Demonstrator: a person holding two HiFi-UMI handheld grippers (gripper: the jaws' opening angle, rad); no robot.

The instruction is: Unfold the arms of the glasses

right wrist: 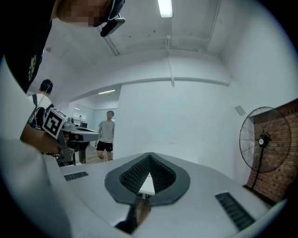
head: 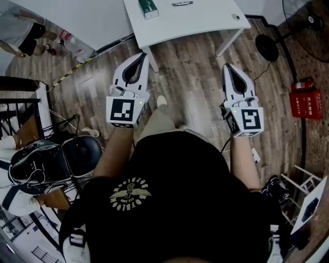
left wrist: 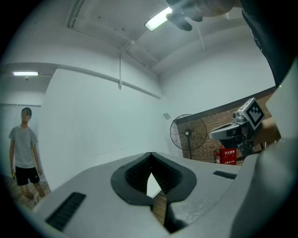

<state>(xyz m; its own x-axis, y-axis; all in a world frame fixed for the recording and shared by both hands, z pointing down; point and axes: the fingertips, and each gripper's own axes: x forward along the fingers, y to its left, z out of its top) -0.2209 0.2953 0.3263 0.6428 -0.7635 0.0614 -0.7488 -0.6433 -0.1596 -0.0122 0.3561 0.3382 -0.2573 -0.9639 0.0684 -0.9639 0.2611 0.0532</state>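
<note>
A pair of dark glasses [head: 182, 3] lies at the far edge of the white table [head: 200, 24], small and partly cut off by the frame. Both grippers are held level over the wooden floor, short of the table and apart from the glasses. My left gripper [head: 143, 55] [left wrist: 151, 154] is shut, its tips meeting with nothing between them. My right gripper [head: 226, 67] [right wrist: 149, 155] is likewise shut and empty. Neither gripper view shows the glasses; each looks at a white wall.
A green box [head: 148, 7] lies on the table's left end. A standing fan [head: 308, 20] and a red extinguisher case [head: 305, 100] stand at the right. An office chair [head: 82, 149] is at the left. A person [left wrist: 24, 148] stands by the wall.
</note>
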